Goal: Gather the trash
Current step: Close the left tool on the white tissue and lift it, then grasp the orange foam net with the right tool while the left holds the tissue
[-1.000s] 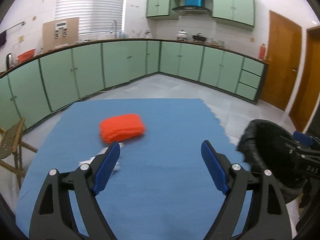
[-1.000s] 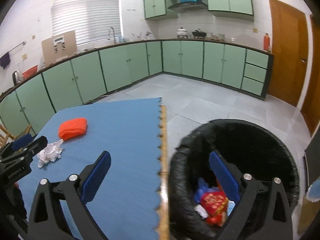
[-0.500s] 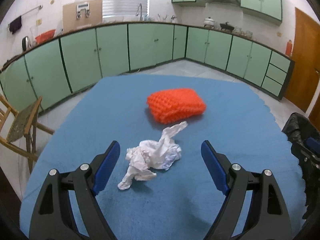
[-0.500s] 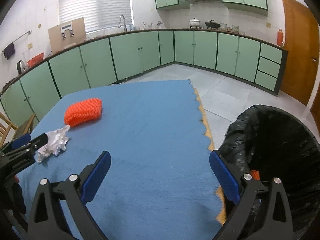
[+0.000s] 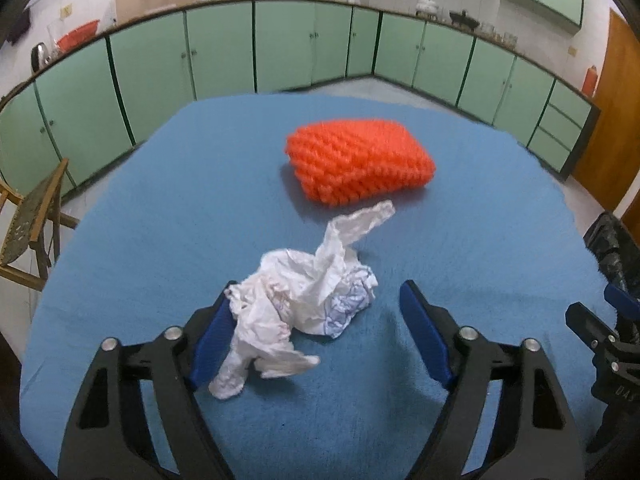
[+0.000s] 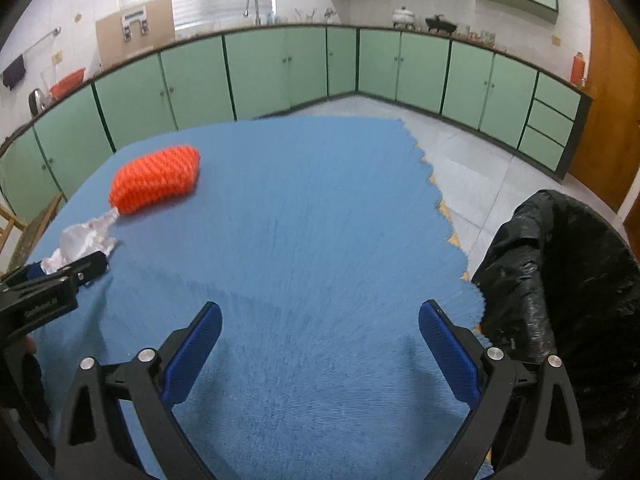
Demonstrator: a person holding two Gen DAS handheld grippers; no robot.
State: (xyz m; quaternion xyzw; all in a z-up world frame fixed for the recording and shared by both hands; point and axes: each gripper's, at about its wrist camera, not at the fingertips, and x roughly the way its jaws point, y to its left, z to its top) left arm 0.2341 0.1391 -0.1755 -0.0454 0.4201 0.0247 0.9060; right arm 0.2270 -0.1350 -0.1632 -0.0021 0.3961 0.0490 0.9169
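Observation:
A crumpled white tissue point(image 5: 304, 296) lies on the blue mat point(image 5: 160, 216). My left gripper point(image 5: 316, 332) is open, with the tissue between its blue pads and against the left pad. The tissue also shows in the right wrist view point(image 6: 84, 240), partly behind the left gripper's finger point(image 6: 60, 280). My right gripper point(image 6: 320, 352) is open and empty above the mat, beside a bin lined with a black bag point(image 6: 560, 280) at the right.
An orange knitted pad point(image 5: 360, 164) lies just beyond the tissue, also seen in the right wrist view point(image 6: 156, 178). A wooden chair point(image 5: 32, 216) stands left of the table. Green kitchen cabinets point(image 5: 280, 48) run along the far wall. The mat's zigzag edge point(image 6: 444, 208) faces the bin.
My left gripper has swung left and come down around the tissue. My right gripper has moved away from over the bin to above the mat.

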